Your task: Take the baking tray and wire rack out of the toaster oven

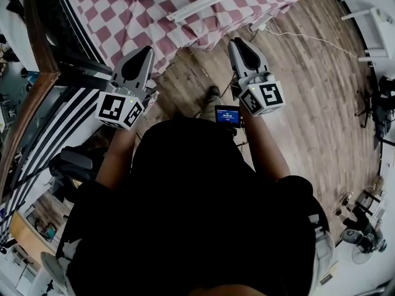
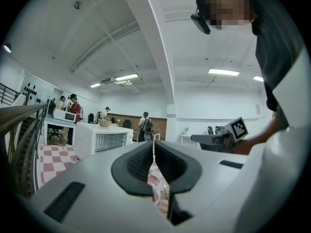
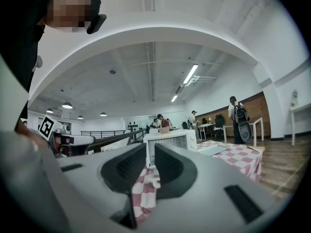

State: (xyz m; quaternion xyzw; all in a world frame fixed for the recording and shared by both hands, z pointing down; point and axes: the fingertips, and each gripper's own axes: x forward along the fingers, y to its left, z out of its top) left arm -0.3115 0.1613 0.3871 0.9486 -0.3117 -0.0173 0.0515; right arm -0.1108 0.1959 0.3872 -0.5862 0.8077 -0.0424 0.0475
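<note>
Standing behind the person, I count two grey hand-held grippers held level. The left gripper point(image 1: 148, 49) has its jaws pressed together, the right gripper point(image 1: 236, 43) stands a narrow slit apart, and both are empty. Further off, one red-and-white checked table point(image 1: 111, 5) carries one white toaster oven point(image 3: 170, 141); I can't make out the baking tray and wire rack inside. Arriving this closed, the jaws might shove the oven instead of gripping.

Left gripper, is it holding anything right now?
No, the left gripper has its jaws closed together with nothing between them.
</note>
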